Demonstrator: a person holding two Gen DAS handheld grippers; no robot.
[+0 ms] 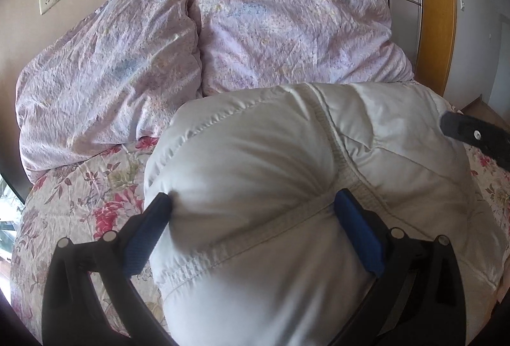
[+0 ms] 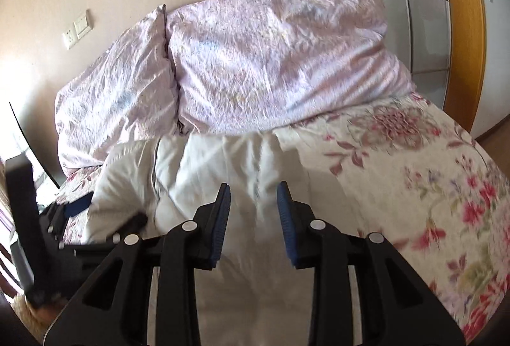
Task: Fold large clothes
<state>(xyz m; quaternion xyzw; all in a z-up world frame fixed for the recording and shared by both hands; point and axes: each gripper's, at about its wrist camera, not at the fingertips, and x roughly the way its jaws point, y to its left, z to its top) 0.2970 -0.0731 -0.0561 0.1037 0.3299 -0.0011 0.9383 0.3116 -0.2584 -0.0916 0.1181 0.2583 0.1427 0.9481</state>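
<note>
Left hand-held gripper (image 1: 251, 202) clamps the puffy white down jacket (image 1: 255, 154) wide; right hand-held gripper (image 2: 253, 196) hangs narrow, empty — best press air out before creasing.

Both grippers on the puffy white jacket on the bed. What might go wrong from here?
1. The left gripper straddles a thick bulge of the puffy white quilted jacket; slick padding may squeeze out.
2. The right gripper shows jacket fabric between its pads, but clamping is unclear; an uneven lift could twist the fold.
3. The lilac crumpled pillows lie right behind the jacket on the floral bedspread; a forward fold may catch them.
</note>
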